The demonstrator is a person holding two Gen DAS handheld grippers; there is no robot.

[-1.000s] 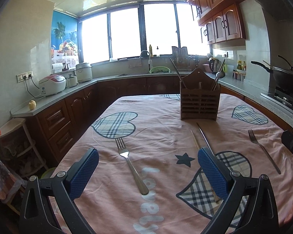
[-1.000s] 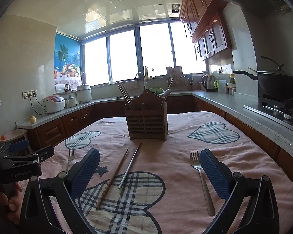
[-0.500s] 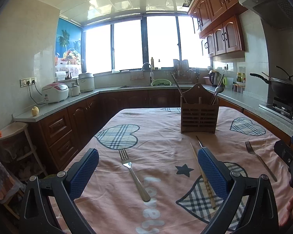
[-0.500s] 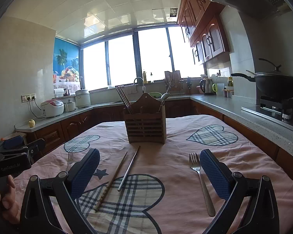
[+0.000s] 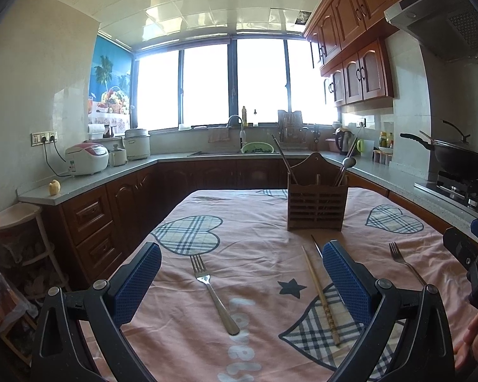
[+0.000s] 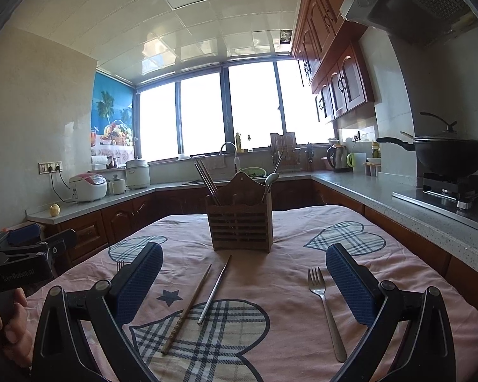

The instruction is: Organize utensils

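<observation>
My left claw (image 5: 241, 281) and right claw (image 6: 244, 281) both gape wide, holding nothing; two forks, one (image 5: 214, 292) and another (image 6: 325, 308), and two chopsticks (image 6: 188, 308) lie on the worktop (image 6: 398, 273); the holder (image 6: 241, 222) stands behind; I think I pick up a fork next.

Pink fabric tablecloth (image 6: 398, 273): grey-blue plaid hearts, dark stars, white lettering. Slatted wooden utensil holder (image 6: 240, 230): dark brown. Steel forks (image 6: 325, 312): silver. Wooden chopstick (image 6: 188, 310): brown; metal chopstick (image 6: 214, 289): silver. Textured gripper pads (image 5: 137, 283): blue.
</observation>
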